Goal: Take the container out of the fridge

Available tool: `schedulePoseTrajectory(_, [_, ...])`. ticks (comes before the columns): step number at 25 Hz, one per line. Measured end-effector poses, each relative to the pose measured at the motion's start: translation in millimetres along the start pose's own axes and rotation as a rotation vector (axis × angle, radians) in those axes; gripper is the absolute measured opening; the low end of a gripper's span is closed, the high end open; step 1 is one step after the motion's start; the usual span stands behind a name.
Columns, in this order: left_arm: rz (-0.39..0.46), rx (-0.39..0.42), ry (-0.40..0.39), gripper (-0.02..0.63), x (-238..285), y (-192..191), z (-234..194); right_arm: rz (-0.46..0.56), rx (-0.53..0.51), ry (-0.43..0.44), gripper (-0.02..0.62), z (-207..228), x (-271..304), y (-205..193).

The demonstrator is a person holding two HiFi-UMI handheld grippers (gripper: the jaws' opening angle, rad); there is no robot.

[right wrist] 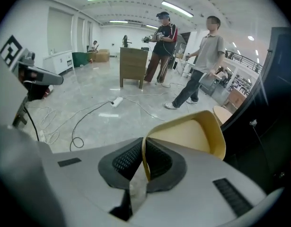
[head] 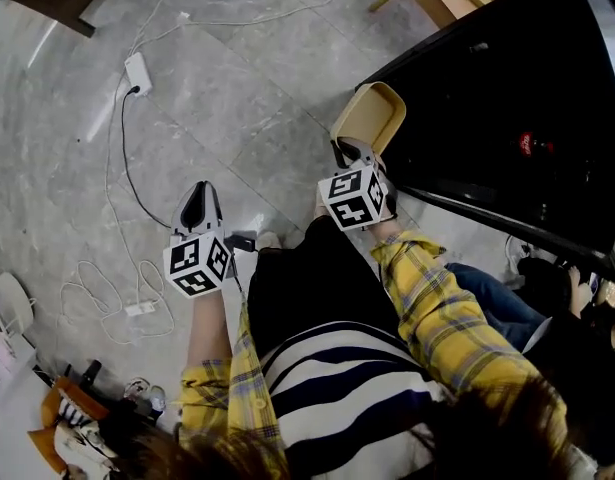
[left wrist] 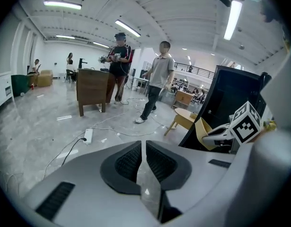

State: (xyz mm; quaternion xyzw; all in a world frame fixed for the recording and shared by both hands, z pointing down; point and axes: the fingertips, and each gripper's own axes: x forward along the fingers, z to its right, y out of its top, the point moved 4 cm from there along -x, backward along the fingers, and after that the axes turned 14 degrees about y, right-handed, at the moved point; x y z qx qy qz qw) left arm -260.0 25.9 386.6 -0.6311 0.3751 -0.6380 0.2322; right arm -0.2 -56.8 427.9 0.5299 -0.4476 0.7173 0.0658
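A tan, empty container [head: 370, 116] is held out over the floor beside the black fridge [head: 507, 108], whose dark door is closed. My right gripper [head: 355, 154] is shut on the container's near rim [right wrist: 144, 161]; the open tub [right wrist: 192, 134] tilts away from the jaws. My left gripper [head: 199, 204] hangs lower left over the grey floor, shut with nothing between its jaws [left wrist: 141, 157]. In the left gripper view the container [left wrist: 205, 134] and the right gripper's marker cube [left wrist: 245, 122] show at the right.
A power strip [head: 138, 71] and cables [head: 122, 168] lie on the marble floor to the left. A wooden cabinet [right wrist: 133, 65] and two standing people [right wrist: 202, 56] are farther out. A small wooden table [left wrist: 185, 118] stands by the fridge. Another person's legs [head: 507, 303] are at right.
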Motion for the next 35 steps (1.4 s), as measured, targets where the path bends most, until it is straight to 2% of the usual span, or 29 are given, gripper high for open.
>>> schedulePoseTrajectory(6, [0.031,-0.006,0.022,0.04,-25,11,-24,0.06,0.024,0.042,0.037,-33,-32,21])
schedulePoseTrajectory(16, [0.044,-0.011,0.004,0.04,-67,10,-53,0.115,0.013,0.049,0.037,-69,-70,39])
schedulePoseTrajectory(24, [0.07,-0.025,-0.005,0.04,-98,10,-68,0.153,-0.009,0.072,0.037,-102,-87,47])
schedulePoseTrajectory(35, [0.075,-0.03,0.019,0.04,-126,12,-101,0.19,-0.05,0.107,0.037,-142,-96,76])
